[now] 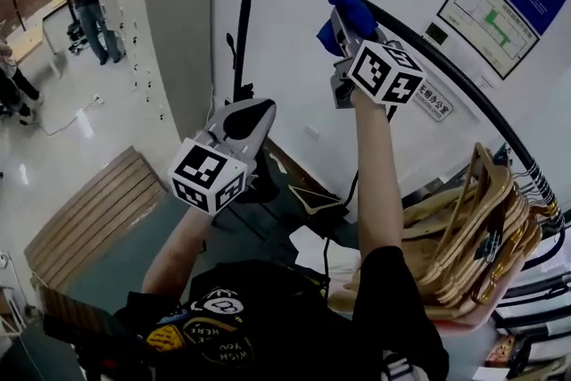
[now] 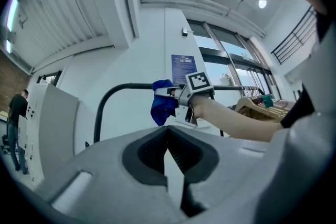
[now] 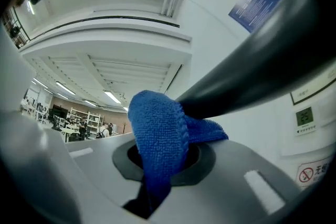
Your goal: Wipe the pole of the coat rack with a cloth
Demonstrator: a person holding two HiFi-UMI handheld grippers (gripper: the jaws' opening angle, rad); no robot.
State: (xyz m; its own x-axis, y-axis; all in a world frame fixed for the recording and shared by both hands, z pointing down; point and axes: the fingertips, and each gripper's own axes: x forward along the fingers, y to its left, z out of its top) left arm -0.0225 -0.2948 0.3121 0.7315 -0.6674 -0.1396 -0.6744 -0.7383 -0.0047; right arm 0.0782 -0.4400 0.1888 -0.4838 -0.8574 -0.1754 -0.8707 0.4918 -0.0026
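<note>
Left gripper (image 1: 259,113) hangs closed, empty; right gripper (image 1: 344,33) pinches blue cloth (image 1: 351,13) against the pole (image 3: 262,71), where friction might pull it loose.

A blue cloth (image 3: 157,139) (fuzzy, folded over) drapes against the curved black pole (image 3: 252,71).

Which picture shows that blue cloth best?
The right gripper view: the blue cloth is close up, pinched in the right hand-held gripper and pressed against the black pole. The head view shows only a small blue bit above that gripper; the left gripper view shows it small and distant.
</note>
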